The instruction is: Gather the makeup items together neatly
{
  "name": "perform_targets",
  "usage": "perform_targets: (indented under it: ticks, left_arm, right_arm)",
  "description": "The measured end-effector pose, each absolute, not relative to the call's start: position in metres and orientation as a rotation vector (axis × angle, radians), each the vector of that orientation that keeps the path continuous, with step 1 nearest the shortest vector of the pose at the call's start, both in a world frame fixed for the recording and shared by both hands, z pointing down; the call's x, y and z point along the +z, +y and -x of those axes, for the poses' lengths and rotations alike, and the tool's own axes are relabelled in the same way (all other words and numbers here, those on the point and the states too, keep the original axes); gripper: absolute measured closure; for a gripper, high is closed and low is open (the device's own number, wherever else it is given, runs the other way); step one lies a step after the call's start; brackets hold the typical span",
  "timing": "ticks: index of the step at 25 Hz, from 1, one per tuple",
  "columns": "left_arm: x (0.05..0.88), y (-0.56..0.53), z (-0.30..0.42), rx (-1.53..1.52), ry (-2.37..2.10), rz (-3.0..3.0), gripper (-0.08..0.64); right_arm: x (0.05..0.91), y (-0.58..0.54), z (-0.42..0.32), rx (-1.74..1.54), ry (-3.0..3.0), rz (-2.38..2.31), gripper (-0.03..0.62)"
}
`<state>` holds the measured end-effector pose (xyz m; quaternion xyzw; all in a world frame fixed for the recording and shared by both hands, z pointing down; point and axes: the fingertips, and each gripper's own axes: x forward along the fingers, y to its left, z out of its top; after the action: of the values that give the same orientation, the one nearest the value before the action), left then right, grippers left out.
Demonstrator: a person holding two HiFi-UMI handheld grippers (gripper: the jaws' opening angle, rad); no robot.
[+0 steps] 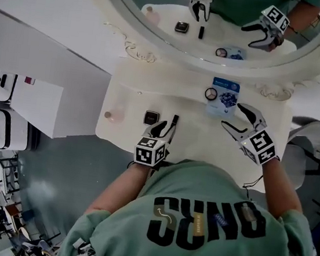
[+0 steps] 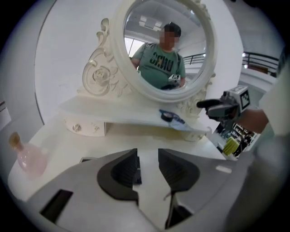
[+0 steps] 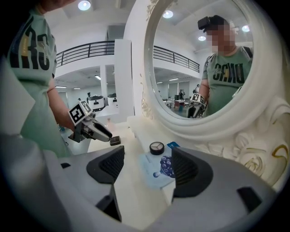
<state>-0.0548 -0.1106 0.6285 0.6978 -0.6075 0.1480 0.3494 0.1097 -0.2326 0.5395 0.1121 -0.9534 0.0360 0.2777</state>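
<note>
Five makeup items spread over the white counter (image 1: 194, 138).
A pale pink glass bottle (image 1: 113, 115) stands at the left; near it lie a small black square compact (image 1: 151, 117) and a slim black stick (image 1: 174, 122). On the raised shelf (image 1: 166, 81), a round dark compact (image 1: 211, 94) touches a flat blue-and-white packet (image 1: 224, 99).

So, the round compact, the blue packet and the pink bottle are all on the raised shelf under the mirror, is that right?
Not quite. The round compact and the blue packet are on the raised shelf, but the pink bottle stands lower, on the tabletop, away at the left side. The head view shows it.
</note>
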Motion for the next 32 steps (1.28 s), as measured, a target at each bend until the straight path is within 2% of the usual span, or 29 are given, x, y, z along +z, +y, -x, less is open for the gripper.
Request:
perform_targets:
  ticks: [4, 10, 21, 23, 25, 32]
  left_arm:
    - [0.561, -0.126, 0.081, 0.230, -1.602, -1.998, 0.419]
    - [0.489, -0.143, 0.132, 0.038, -1.634, -2.183, 0.549]
    - [0.440, -0.128, 0.193, -0.041, -1.594, -2.303, 0.551]
    - [0.441, -0.124, 0.202, -0.041, -1.589, -2.300, 0.551]
    - [0.442, -0.122, 0.209, -0.042, -1.581, -2.298, 0.550]
    - [0.440, -0.121, 0.216, -0.059, -1.518, -2.332, 0.549]
  right_arm:
    - [0.534, -0.237, -0.086, 0.093, -2.563, -0.355, 0.278]
    - [0.557, -0.252, -0.049, 0.166, -2.471, -0.477, 0.298]
    - [0.627, -0.282, -0.022, 0.266, -2.208, -0.632, 0.303]
    - [0.632, -0.284, -0.021, 0.271, -2.188, -0.642, 0.337]
    - [0.631, -0.283, -0.020, 0.258, -2.182, -0.646, 0.380]
    - [0.583, -0.252, -0.007, 0.221, -2.280, -0.652, 0.382]
